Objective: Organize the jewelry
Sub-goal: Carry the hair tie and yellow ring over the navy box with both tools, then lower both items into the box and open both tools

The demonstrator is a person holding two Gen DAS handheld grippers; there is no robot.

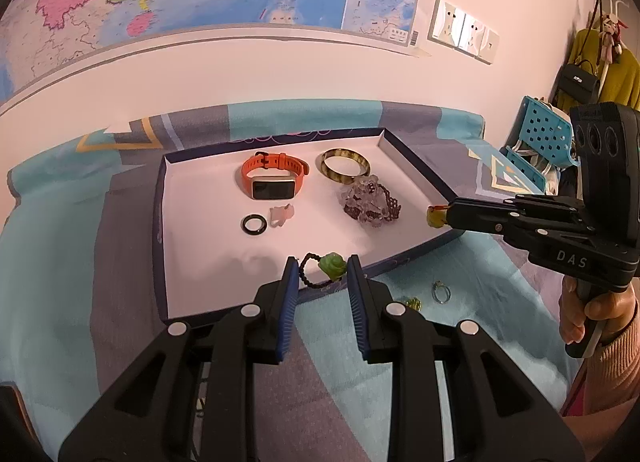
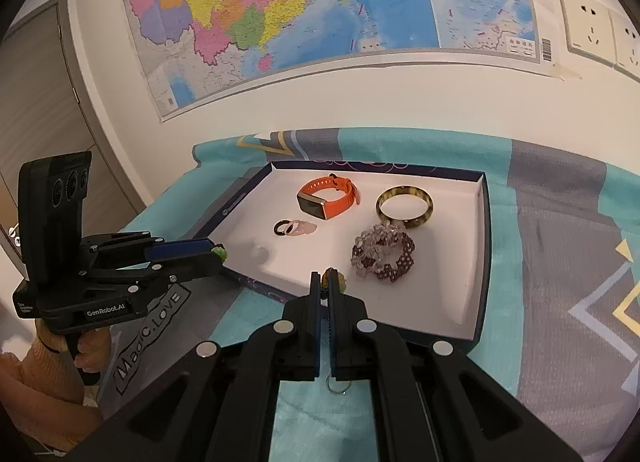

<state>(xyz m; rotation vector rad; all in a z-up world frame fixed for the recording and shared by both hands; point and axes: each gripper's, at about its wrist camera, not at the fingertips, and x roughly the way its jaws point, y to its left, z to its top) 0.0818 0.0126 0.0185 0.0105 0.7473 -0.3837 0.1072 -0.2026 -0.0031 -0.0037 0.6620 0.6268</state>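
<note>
A shallow white tray (image 1: pixel 200 262) (image 2: pixel 472 302) holds an orange watch (image 1: pixel 272 178) (image 2: pixel 328 198), an amber bangle (image 1: pixel 346 166) (image 2: pixel 404 206), a beaded bracelet pile (image 1: pixel 370 204) (image 2: pixel 382 252), a black ring (image 1: pixel 254 223) (image 2: pixel 282 227) and a pink piece (image 1: pixel 282 216) (image 2: pixel 302 227). My left gripper (image 1: pixel 322 262) is open; a green pendant on a black bead cord (image 1: pixel 332 265) sits between its tips at the tray's front edge. My right gripper (image 2: pixel 329 278) (image 1: pixel 434 216) is shut on a small yellow-green piece (image 1: pixel 435 217) above the tray's right rim.
A silver ring (image 1: pixel 441 292) (image 2: pixel 338 384) and a small gold-green piece (image 1: pixel 414 304) lie on the patterned teal and grey cloth (image 1: pixel 80 262) in front of the tray. A wall with a map (image 2: pixel 320 22) stands behind. A blue basket (image 1: pixel 540 142) is at the right.
</note>
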